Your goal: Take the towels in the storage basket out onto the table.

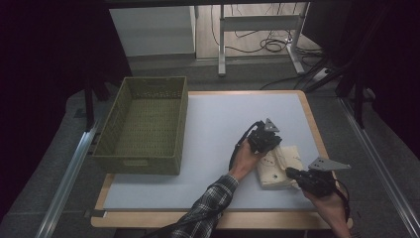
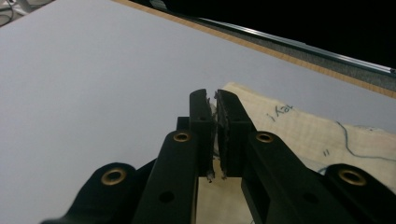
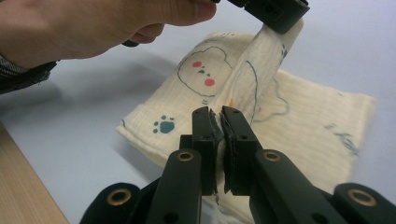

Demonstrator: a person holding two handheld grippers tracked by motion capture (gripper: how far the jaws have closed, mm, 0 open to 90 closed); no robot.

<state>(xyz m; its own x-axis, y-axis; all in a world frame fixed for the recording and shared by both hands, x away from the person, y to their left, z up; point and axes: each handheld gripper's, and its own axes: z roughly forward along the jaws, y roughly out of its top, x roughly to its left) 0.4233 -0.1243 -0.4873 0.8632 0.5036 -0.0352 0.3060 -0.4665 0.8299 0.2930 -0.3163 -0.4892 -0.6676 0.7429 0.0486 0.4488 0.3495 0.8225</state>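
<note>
Pale blue matting covers the counter [image 1: 208,148], where a folded cream cloth [image 1: 280,166] lies at four o'clock. Left hand-held gripper [image 1: 267,144] is clamped on its far edge, right hand-held gripper [image 1: 292,173] on the near edge. Light, limp and crinkly, it should sag, so edges or corners seem the best hold.

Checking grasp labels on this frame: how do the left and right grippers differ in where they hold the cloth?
The left gripper pinches the cream cloth at its far side, lifting a strip off the table; the right gripper pinches the near edge, low. The left gripper sits farther up the table, the right nearer the wooden edge. Both are shut on the cloth.
</note>
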